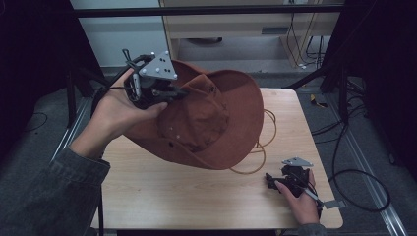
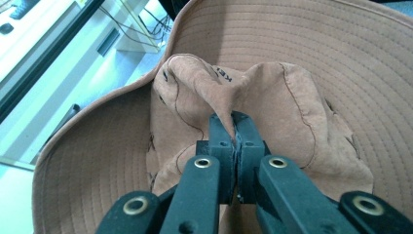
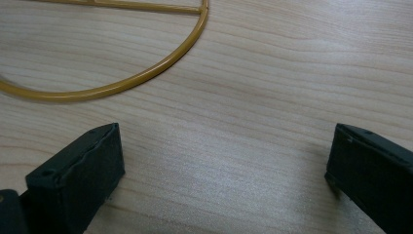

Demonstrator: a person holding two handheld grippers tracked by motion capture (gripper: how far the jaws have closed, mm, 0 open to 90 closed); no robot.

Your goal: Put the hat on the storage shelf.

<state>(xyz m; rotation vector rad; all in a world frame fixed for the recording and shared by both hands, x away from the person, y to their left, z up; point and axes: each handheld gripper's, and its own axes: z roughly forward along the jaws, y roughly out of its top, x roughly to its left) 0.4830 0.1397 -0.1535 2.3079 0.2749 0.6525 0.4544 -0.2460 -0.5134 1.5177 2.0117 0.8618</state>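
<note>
A brown wide-brimmed hat (image 1: 211, 118) hangs tilted above the wooden table (image 1: 196, 191), left of centre. My left gripper (image 1: 183, 92) is shut on a pinched fold of its crown. In the left gripper view the two pads (image 2: 221, 141) squeeze that fold of brown cloth (image 2: 219, 92), with the stitched brim (image 2: 311, 48) spreading behind. A yellow wire hoop (image 1: 260, 142) lies on the table partly under the hat. My right gripper (image 1: 271, 181) rests low at the table's front right, jaws wide apart over bare wood. The hoop's arc (image 3: 122, 80) runs just beyond its fingertips (image 3: 83, 170).
The table edge runs close on the right and front of my right hand. Black cables (image 1: 354, 172) trail on the floor to the right. A dark frame leg (image 1: 74, 93) stands at the left, and a light wooden cabinet (image 1: 246, 24) behind the table.
</note>
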